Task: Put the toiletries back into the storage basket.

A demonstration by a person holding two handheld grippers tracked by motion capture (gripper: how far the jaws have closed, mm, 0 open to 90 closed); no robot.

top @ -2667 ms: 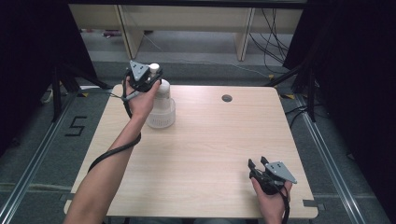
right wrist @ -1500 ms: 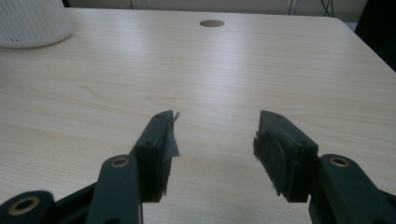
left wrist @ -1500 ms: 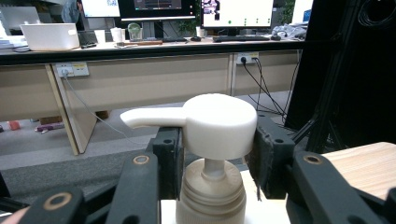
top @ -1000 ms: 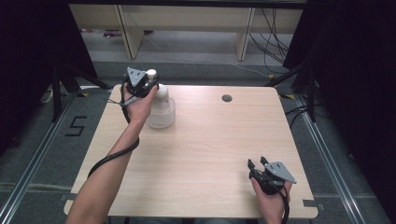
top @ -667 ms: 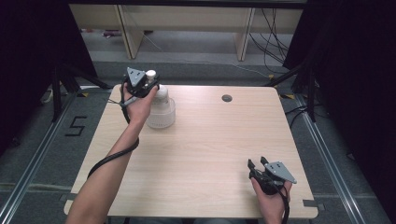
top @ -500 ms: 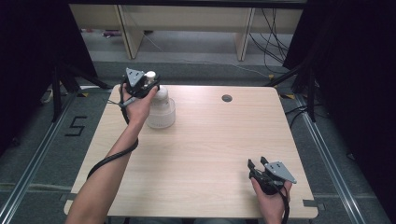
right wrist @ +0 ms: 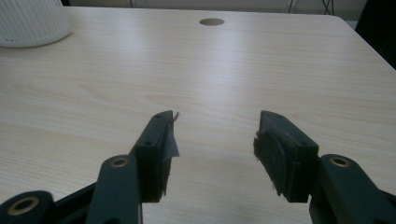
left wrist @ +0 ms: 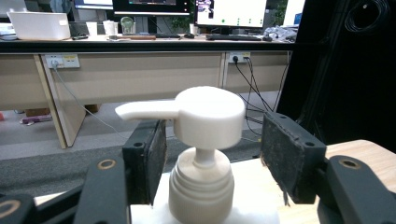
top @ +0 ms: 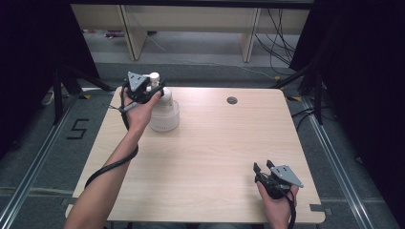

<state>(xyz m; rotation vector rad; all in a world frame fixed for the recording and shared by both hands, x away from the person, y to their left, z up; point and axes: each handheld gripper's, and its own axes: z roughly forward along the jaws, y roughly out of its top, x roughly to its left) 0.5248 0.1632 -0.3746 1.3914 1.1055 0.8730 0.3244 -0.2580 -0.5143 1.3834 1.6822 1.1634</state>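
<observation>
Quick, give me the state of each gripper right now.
Left gripper: open, its fingers either side of the white pump bottle's head, not clamped on it.
Right gripper: open, holding nothing, low over the table.

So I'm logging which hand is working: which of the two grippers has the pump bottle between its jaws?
The left gripper: its open jaws flank the white pump bottle at the neck. The right gripper sits open over bare table.

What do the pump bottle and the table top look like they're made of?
Pump bottle: likely plastic, matte white; its pump head looks smoothly moulded and the body is finely ribbed. Table top: pale wood grain with a slight sheen, probably laminate rather than solid wood.
</observation>
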